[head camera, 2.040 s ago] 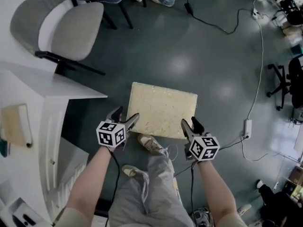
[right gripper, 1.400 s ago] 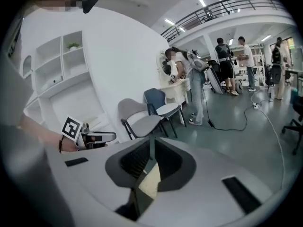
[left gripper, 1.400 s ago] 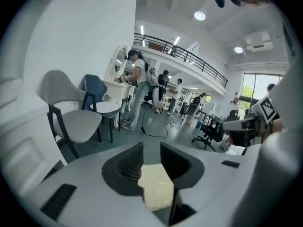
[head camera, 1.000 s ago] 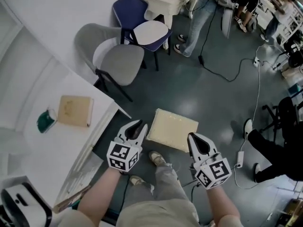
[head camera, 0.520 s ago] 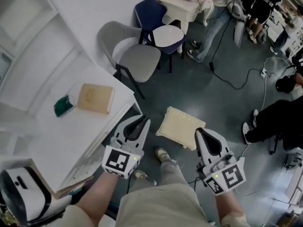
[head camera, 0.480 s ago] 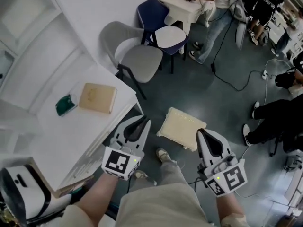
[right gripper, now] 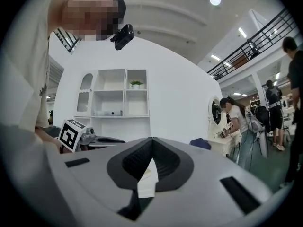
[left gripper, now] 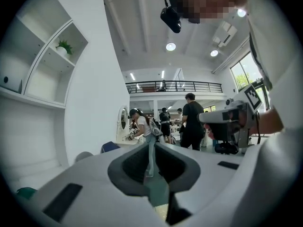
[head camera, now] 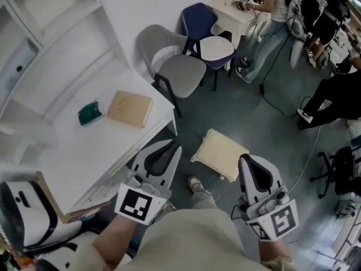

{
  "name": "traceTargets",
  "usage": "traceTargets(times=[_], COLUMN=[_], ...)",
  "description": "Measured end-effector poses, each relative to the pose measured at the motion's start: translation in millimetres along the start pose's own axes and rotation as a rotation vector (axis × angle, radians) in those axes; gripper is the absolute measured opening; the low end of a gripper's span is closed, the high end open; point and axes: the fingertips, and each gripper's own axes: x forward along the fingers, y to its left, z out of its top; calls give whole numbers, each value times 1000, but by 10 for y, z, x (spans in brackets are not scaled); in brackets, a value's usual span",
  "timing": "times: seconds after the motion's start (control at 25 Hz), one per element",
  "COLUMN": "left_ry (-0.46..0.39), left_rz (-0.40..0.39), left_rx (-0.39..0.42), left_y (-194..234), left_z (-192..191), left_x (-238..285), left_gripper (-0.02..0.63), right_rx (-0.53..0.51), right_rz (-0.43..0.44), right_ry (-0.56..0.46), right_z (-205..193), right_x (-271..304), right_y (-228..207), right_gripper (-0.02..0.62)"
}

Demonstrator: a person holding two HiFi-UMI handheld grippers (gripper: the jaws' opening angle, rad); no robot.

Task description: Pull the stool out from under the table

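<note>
The stool [head camera: 220, 153], a square seat with a cream cushion, stands on the dark floor to the right of the white table [head camera: 73, 151], clear of the table's edge. Both grippers are held up close to the person's body, well above the stool and not touching it. My left gripper [head camera: 168, 147] is shut with nothing between its jaws, over the gap between table and stool. My right gripper [head camera: 247, 162] is shut and empty too, just right of the stool. The left gripper view [left gripper: 153, 149] and the right gripper view [right gripper: 152, 141] look out across the room, not at the stool.
A tan book [head camera: 130, 108] and a green object [head camera: 90, 113] lie on the table. A grey chair [head camera: 176, 68] and a blue chair [head camera: 207, 34] stand beyond it. People stand at the top right [head camera: 333, 89]. White shelving [head camera: 39, 27] is behind the table.
The head view has risen and swung left, so the stool looks smaller and farther. Both grippers have lifted off the stool's near edge toward the body. The left jaws have drawn together.
</note>
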Motion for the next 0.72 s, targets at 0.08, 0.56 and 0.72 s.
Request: traceTargets(times=[0.08, 0.56, 0.72], left_ry=[-8, -34, -60], left_rz=[10, 62, 72], left_rx=[-1, 4, 7], left_y=[-2, 194, 255], left_z=[63, 123, 18], left_x=[-57, -143, -94], left_gripper=[57, 57, 57], right_rx=[-3, -25, -40], right_rz=[12, 50, 58], right_ry=[6, 15, 4], right_z=[17, -6, -153], right_x=[7, 261, 357], right_y=[61, 152, 114], right_gripper=[21, 21, 21])
